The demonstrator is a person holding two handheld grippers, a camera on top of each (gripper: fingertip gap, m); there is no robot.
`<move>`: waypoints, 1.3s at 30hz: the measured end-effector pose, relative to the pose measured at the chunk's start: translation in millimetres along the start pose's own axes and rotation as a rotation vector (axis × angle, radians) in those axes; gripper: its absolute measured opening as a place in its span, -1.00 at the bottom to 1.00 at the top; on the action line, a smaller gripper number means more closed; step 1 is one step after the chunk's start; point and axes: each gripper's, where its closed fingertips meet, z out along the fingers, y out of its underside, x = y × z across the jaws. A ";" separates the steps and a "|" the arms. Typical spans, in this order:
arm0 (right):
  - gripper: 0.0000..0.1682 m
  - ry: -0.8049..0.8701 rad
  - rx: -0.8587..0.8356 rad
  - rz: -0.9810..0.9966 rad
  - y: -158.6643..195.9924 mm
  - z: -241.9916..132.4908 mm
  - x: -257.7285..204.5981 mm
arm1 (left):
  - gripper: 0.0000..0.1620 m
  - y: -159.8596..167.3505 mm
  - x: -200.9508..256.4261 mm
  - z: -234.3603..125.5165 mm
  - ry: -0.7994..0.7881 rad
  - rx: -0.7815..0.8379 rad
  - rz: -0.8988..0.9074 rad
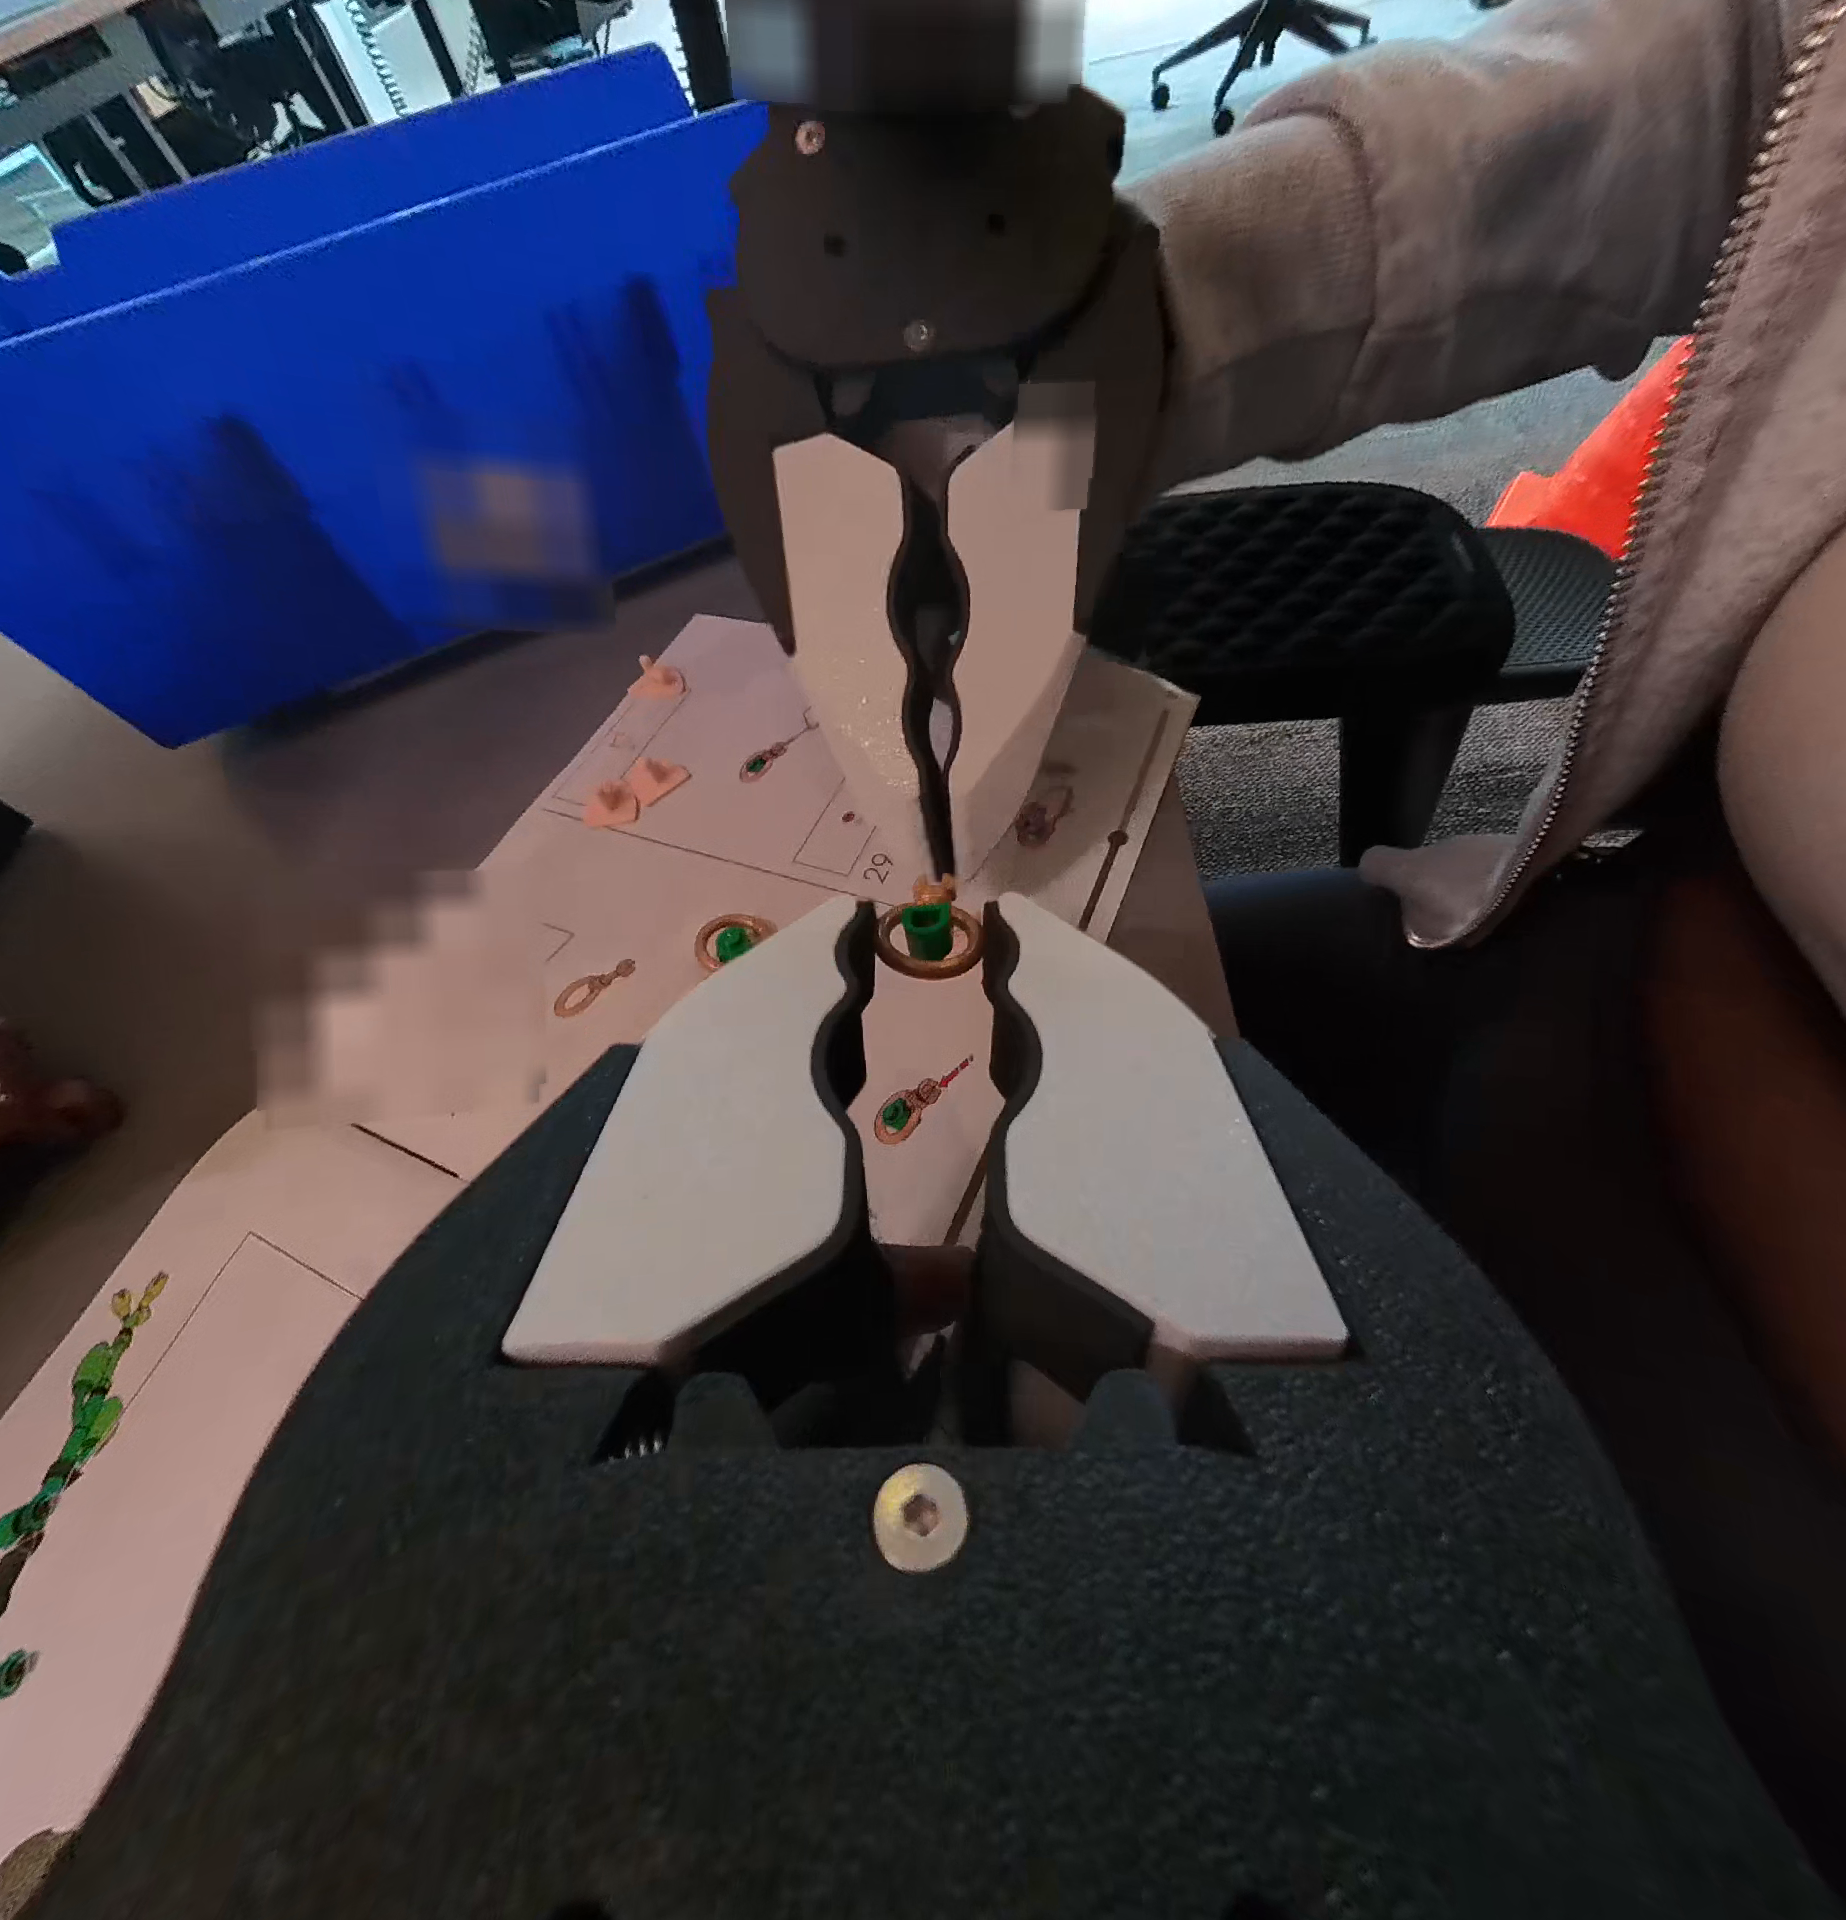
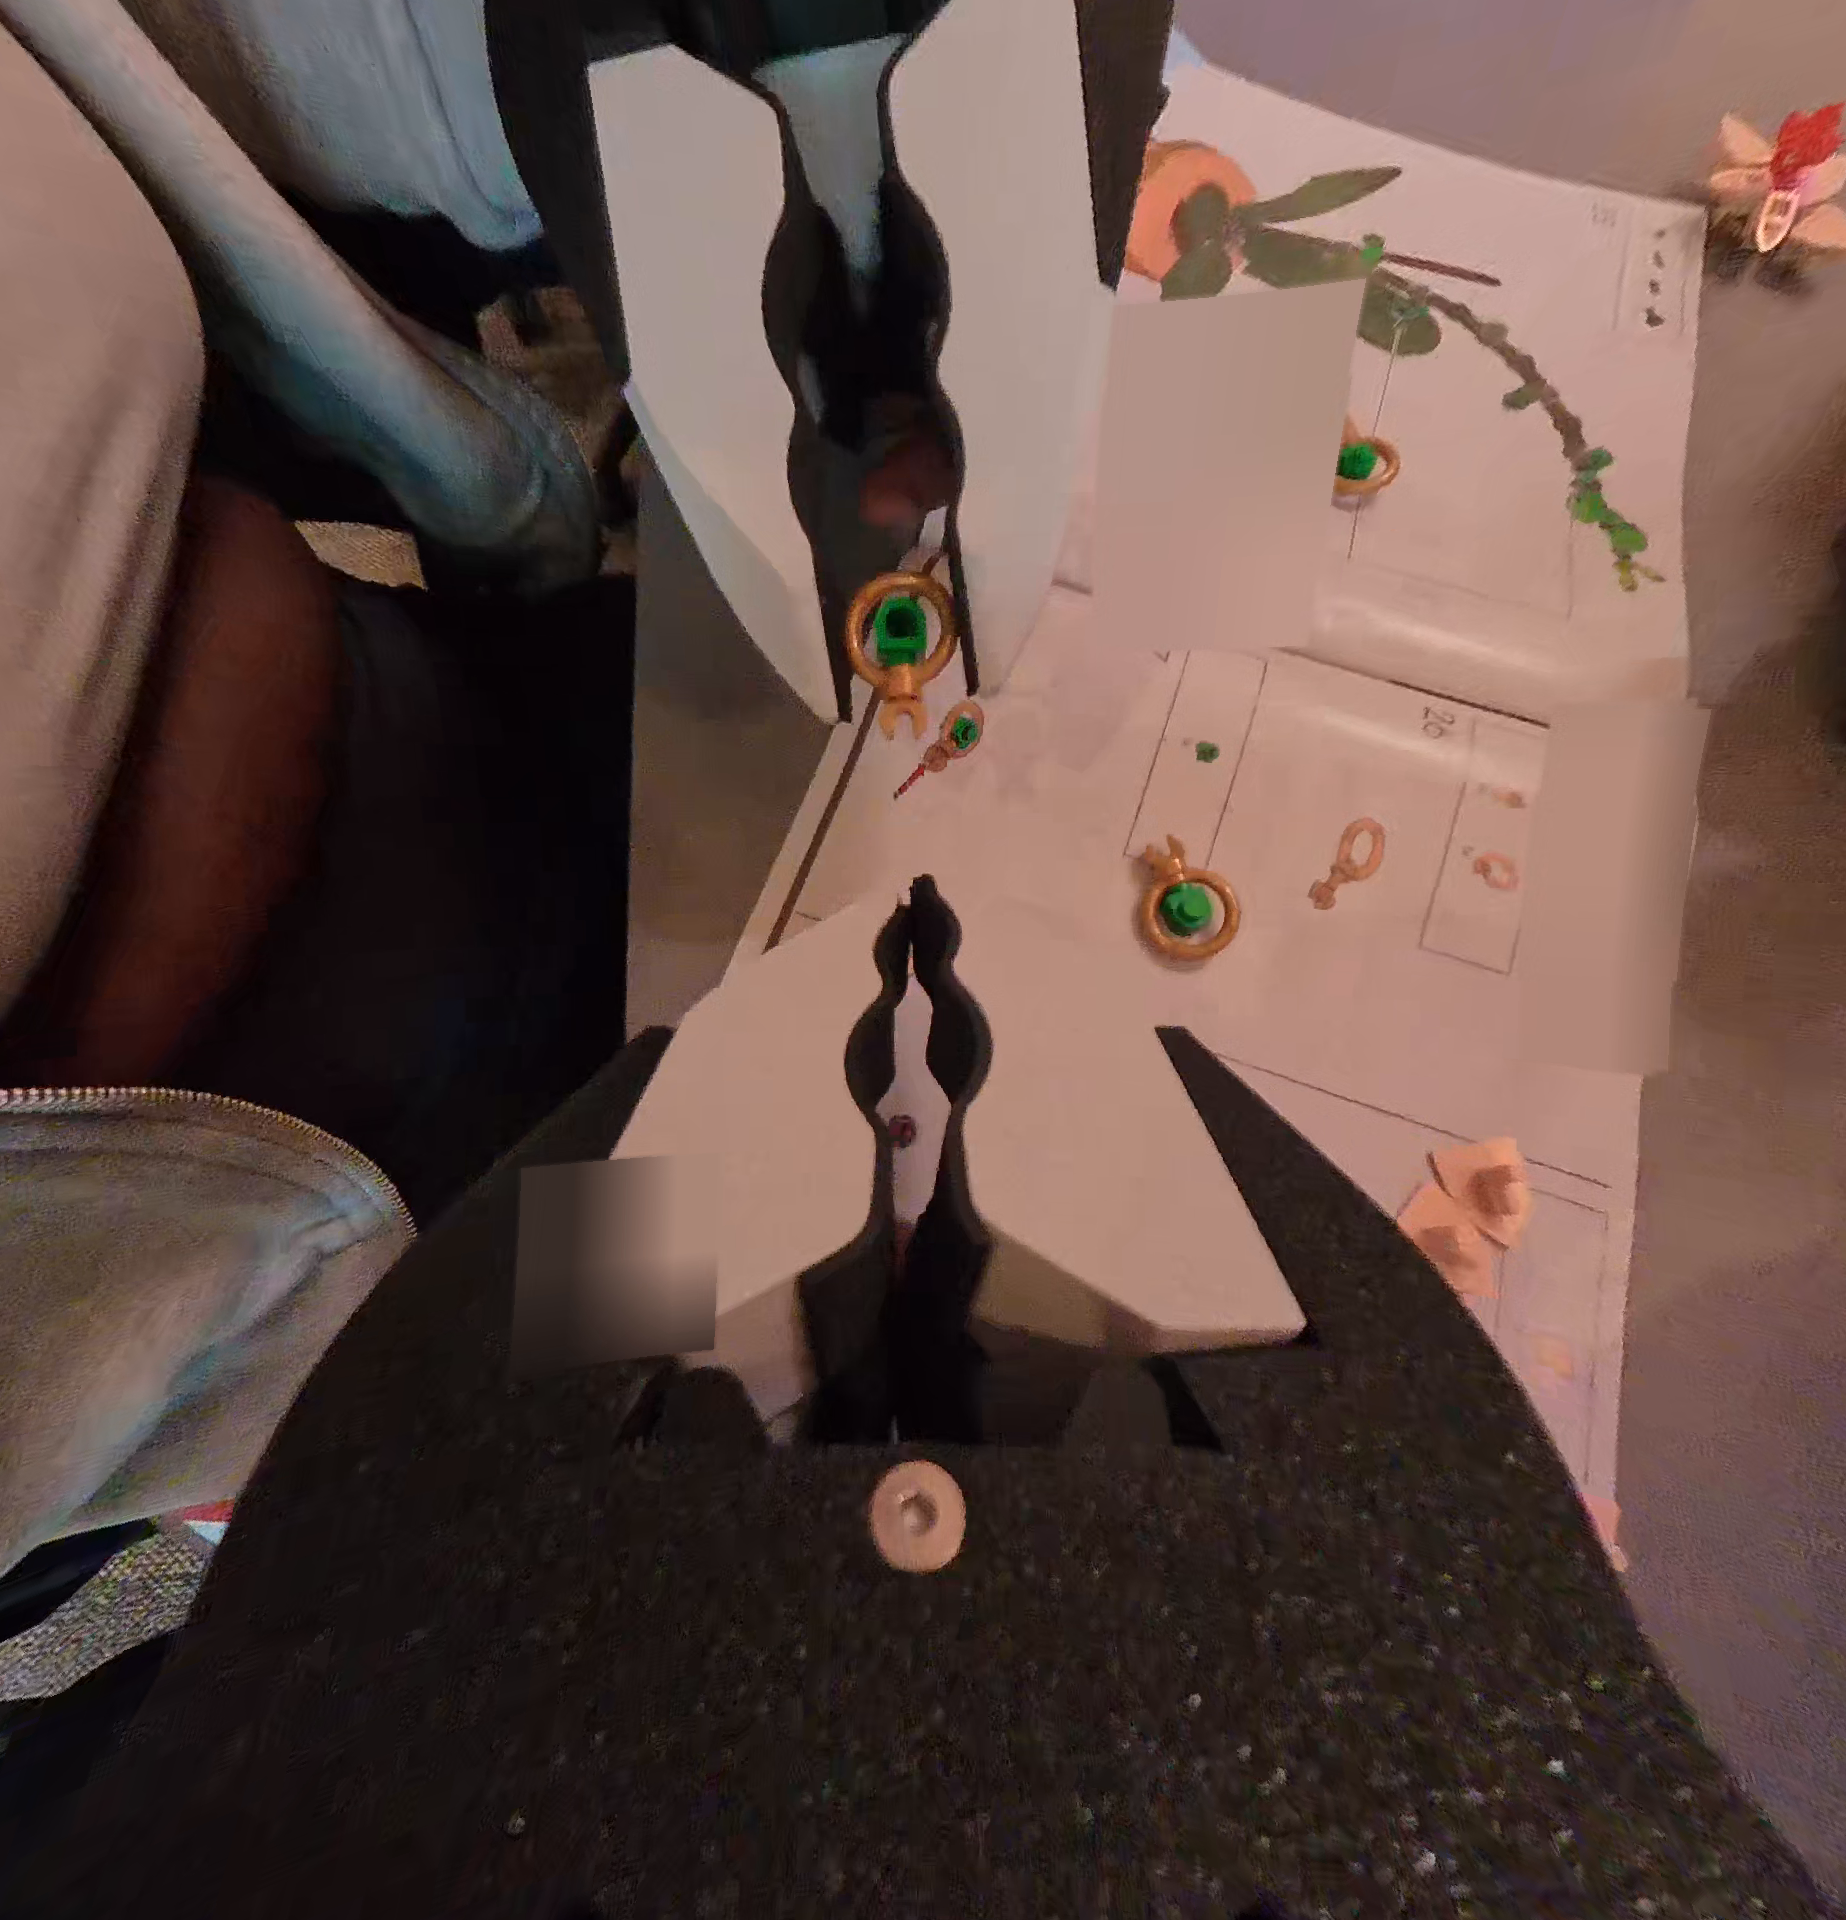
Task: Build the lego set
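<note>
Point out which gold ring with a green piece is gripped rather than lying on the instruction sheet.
The gold ring clamped between the left gripper's fingertips, raised off the instruction sheet. The other gold ring lies flat on it, untouched.

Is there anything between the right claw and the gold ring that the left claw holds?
Nothing visible does. Open air separates the shut right claw from the gold ring in the left claw.

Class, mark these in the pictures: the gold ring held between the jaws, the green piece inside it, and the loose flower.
gold ring (image 2: 903, 582), right wrist view, top rim.
green piece (image 2: 898, 631), right wrist view, its centre.
flower (image 2: 1783, 192), right wrist view, middle of petals.
</note>
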 end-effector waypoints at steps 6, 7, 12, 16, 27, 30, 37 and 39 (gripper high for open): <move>-0.93 0.005 -0.030 0.086 6.2 -4.4 -3.2 | -0.76 2.7 3.1 1.4 -0.005 -0.022 0.037; -0.93 0.024 -0.068 0.040 10.8 -3.3 -1.8 | -0.76 2.7 4.4 1.5 0.002 -0.023 0.040; -0.82 -0.072 -0.174 -0.291 -0.4 -9.1 -1.5 | -0.77 -0.3 6.3 -0.1 0.029 0.003 0.047; -0.82 -0.298 -0.323 -0.540 -2.1 -6.5 -0.1 | -0.77 -4.0 7.8 -4.5 0.017 0.038 0.060; -0.87 -0.592 -0.545 -0.702 11.1 14.1 4.3 | -0.76 -6.6 8.4 -20.9 -0.037 0.083 0.032; -0.93 -0.594 -0.552 -0.704 16.4 15.7 3.9 | -0.76 -6.1 7.5 -22.9 -0.038 0.092 0.027; -1.00 -0.516 -0.472 -0.499 17.8 15.0 -3.9 | -0.76 -3.4 4.5 -22.1 -0.071 0.067 0.033; -1.00 -0.442 -0.433 -0.427 17.8 14.9 -5.0 | -0.76 -1.6 4.6 -20.7 -0.081 0.049 0.043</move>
